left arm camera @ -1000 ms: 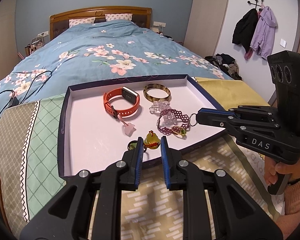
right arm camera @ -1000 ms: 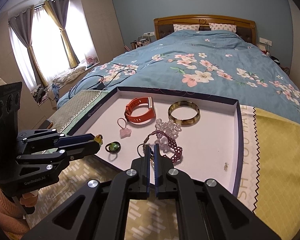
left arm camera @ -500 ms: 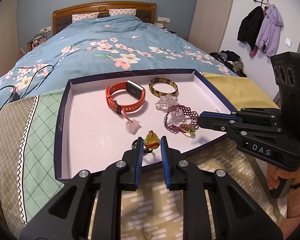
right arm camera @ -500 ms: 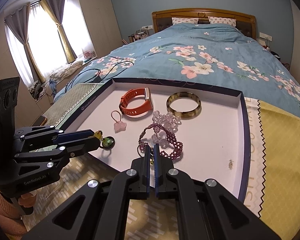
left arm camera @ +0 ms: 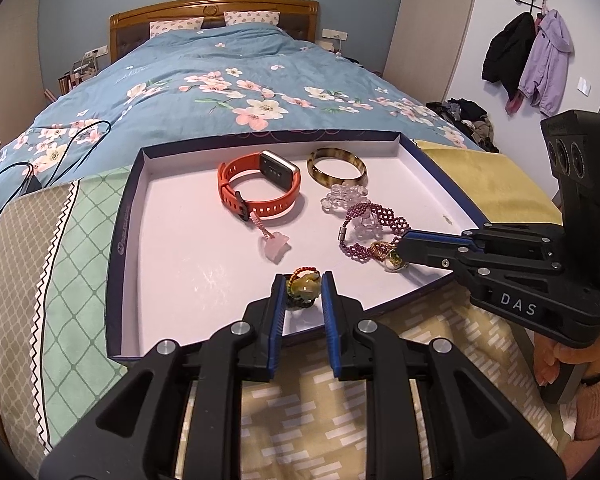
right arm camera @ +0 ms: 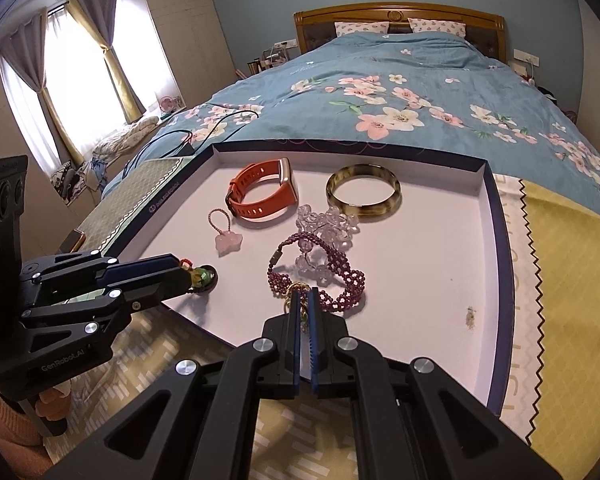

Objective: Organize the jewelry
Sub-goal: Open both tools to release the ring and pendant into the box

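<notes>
**Both tools pinching tiny charms at the tray's near edge**

Left tool [left arm camera: 303, 285] is clamped on a little yellow-green charm ring [left arm camera: 302, 287] just inside the near edge of the tray [left arm camera: 118, 232]. Right tool [right arm camera: 305, 300] is starting to open, with a gold-wire bead charm [left arm camera: 389, 255] between its pads, touching the purple beaded bracelet [right arm camera: 340, 284] near the right corner. Both bits look light, hard and slippery, so I'd grab across the widest part. The bracelet looks floppy; hold it by the clasp.
</notes>
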The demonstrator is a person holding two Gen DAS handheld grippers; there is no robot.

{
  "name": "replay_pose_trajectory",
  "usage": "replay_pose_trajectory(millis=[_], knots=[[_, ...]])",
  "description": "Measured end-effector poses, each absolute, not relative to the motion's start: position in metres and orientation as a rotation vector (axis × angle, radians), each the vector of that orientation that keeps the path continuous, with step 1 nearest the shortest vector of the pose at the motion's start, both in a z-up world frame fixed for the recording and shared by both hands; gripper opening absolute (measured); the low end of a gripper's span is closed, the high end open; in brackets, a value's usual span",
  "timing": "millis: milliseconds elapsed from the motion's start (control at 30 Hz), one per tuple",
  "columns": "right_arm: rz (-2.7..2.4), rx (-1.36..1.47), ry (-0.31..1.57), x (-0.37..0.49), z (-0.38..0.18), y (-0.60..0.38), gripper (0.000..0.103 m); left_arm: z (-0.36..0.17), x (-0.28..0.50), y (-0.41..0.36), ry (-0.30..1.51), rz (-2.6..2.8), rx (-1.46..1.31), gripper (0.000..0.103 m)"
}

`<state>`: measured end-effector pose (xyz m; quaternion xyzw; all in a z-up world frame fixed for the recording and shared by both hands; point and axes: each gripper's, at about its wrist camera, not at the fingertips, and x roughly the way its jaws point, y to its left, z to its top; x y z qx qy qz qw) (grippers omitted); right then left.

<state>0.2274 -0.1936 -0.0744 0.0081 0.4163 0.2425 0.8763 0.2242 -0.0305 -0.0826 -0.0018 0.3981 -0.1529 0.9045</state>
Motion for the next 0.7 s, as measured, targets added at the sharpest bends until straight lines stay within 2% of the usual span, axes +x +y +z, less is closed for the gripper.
replay_pose_trajectory(millis=[100,167,200,267,333,400,467,500,533,567,667,700], knots=[[0.503,0.035,0.849,0.223,-0.070,-0.197,0.007,-0.081,0.221,-0.029,0.816,-0.316,-0.005,0.025],[0.502,0.037,0.832,0.219,-0.066,-0.200,0.015,-0.078,0.217,-0.028,0.806,-0.318,-0.005,0.031],[0.497,0.036,0.821,0.216,-0.065,-0.200,0.023,-0.077,0.215,-0.028,0.799,-0.318,-0.007,0.039],[0.488,0.030,0.798,0.210,-0.061,-0.202,0.031,-0.074,0.209,-0.025,0.785,-0.314,-0.013,0.048],[0.475,0.031,0.773,0.201,-0.058,-0.205,0.050,-0.070,0.201,-0.022,0.765,-0.303,-0.007,0.052],[0.463,0.042,0.751,0.193,-0.055,-0.209,0.065,-0.067,0.193,-0.018,0.742,-0.288,-0.010,0.068],[0.439,0.040,0.726,0.183,-0.053,-0.213,0.068,-0.062,0.183,-0.015,0.712,-0.280,-0.010,0.073],[0.431,0.035,0.714,0.179,-0.052,-0.214,0.071,-0.060,0.178,-0.014,0.693,-0.280,-0.005,0.081],[0.420,0.030,0.700,0.175,-0.050,-0.215,0.080,-0.056,0.169,-0.013,0.665,-0.270,0.002,0.087],[0.389,0.024,0.672,0.168,-0.048,-0.216,0.084,-0.053,0.163,-0.011,0.639,-0.258,0.000,0.097],[0.336,-0.004,0.579,0.150,-0.039,-0.218,0.091,-0.043,0.144,-0.006,0.562,-0.238,-0.012,0.097],[0.317,-0.010,0.557,0.145,-0.037,-0.219,0.096,-0.039,0.137,-0.005,0.534,-0.224,-0.012,0.097]])
